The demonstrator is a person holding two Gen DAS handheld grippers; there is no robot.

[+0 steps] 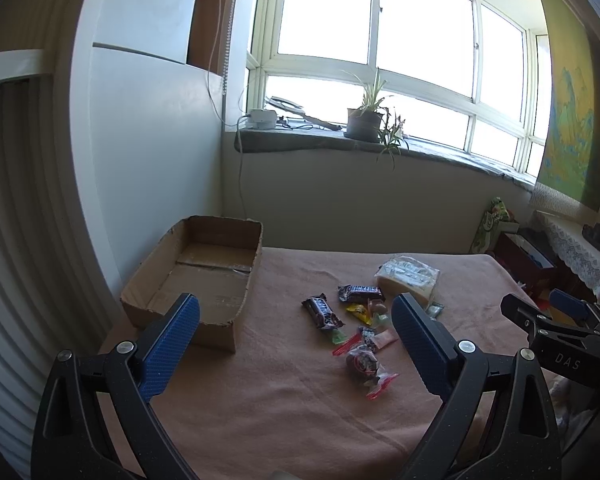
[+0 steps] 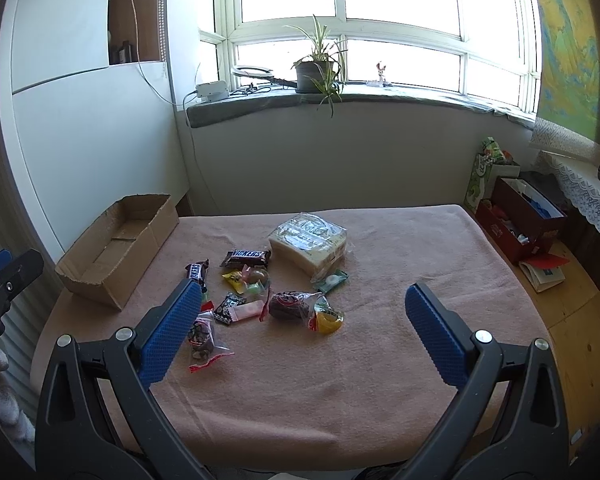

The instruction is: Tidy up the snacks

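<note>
Both tongs, left (image 1: 296, 322) and right (image 2: 303, 312), wide open, empty; cardboard box (image 2: 116, 240) at table's left edge (image 2: 50, 312).

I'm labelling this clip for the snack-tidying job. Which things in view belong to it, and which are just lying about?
Belong to the job:
open brown cardboard box
two dark Snickers bars
clear-wrapped pale sliced loaf
heap of small wrapped sweets
left gripper, right gripper, both open and holding nothing

Just lying about:
potted spider plant on the windowsill
red box on the floor
</note>
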